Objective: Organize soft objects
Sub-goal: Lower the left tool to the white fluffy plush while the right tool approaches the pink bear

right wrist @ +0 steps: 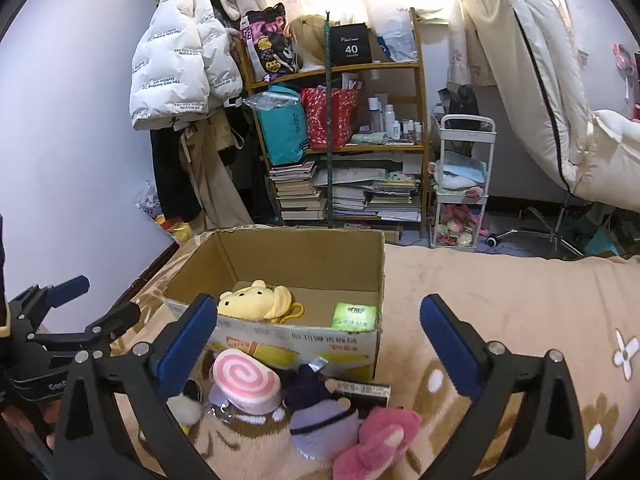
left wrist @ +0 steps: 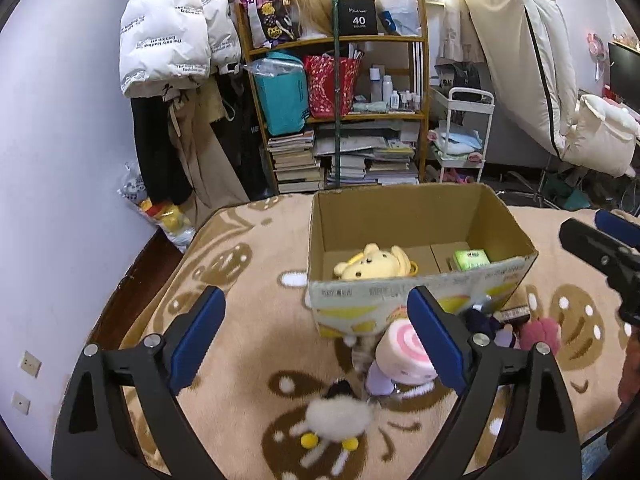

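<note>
A yellow bear plush (right wrist: 256,300) lies inside the open cardboard box (right wrist: 304,258) on its left side, with a green tissue pack (right wrist: 355,316) at the box floor's right end, well apart from it. The box stands on a beige patterned blanket (right wrist: 500,300). Just in front of the box, at about six o'clock from it in the right wrist view, soft things crowd together: a pink swirl roll plush (right wrist: 246,380), a purple doll (right wrist: 320,412) touching a pink plush (right wrist: 376,440), and a flat dark packet (right wrist: 364,392) behind them. In the left wrist view a white fluffy toy with yellow feet (left wrist: 336,420) lies nearer, at six o'clock from the roll. The left gripper (left wrist: 316,344) hangs over the blanket with its jaws spread wide and nothing between the blue pads. The right gripper (right wrist: 316,344) is likewise released, its jaws wide apart and clear of the toys below. Beyond the box, at twelve o'clock, stand a wooden shelf (right wrist: 416,148) stacked with books and bags, a white puffer jacket (right wrist: 180,68) hanging at eleven o'clock, and a white trolley (right wrist: 464,184) at one o'clock.
</note>
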{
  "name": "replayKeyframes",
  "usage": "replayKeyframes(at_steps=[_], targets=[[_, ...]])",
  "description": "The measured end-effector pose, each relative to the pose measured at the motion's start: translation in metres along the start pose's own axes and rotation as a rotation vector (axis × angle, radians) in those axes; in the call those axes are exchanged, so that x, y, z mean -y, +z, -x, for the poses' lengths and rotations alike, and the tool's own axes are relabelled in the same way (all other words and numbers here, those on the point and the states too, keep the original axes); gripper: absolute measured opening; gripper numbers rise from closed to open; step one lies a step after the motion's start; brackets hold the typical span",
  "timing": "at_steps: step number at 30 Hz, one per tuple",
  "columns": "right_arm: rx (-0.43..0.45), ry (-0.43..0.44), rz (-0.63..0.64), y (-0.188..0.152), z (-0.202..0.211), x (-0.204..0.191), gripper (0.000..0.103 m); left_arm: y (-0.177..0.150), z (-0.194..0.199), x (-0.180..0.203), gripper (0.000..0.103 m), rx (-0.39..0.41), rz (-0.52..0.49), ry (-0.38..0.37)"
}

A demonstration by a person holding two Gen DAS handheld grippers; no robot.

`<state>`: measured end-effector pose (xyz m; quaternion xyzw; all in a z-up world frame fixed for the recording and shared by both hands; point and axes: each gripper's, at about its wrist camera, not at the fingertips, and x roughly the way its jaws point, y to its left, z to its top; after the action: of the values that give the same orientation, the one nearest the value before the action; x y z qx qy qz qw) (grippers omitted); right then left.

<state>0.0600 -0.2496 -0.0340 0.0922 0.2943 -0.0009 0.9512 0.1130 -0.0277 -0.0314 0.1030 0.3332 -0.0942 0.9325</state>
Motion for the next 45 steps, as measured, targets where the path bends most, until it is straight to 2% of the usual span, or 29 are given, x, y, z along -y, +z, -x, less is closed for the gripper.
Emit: replayKeyframes(at_steps=[6,14,22,39,45], targets=[[-0.007,-0.013,-0.015,-0.003,0.017,0.002,0.103,-0.012,0.013,-0.003,0.097,-0.019,0.007,0.009],[-0.072,-0.037,-0.056,-0.013,0.030,0.012,0.103,-0.025,0.019,-0.004,0.098,-0.079,0.005,0.001],[-0.131,-0.065,-0.074,-0.022,0.027,0.017,0.103,-0.033,0.008,-0.002,0.098,-0.147,-0.006,-0.002],[-0.346,-0.137,-0.189,-0.049,-0.036,0.048,0.103,-0.053,-0.059,-0.001,0.098,-0.380,0.022,-0.008],[-0.408,-0.152,-0.188,-0.059,-0.051,0.052,0.101,-0.060,-0.081,-0.003,0.098,-0.481,0.066,-0.046]])
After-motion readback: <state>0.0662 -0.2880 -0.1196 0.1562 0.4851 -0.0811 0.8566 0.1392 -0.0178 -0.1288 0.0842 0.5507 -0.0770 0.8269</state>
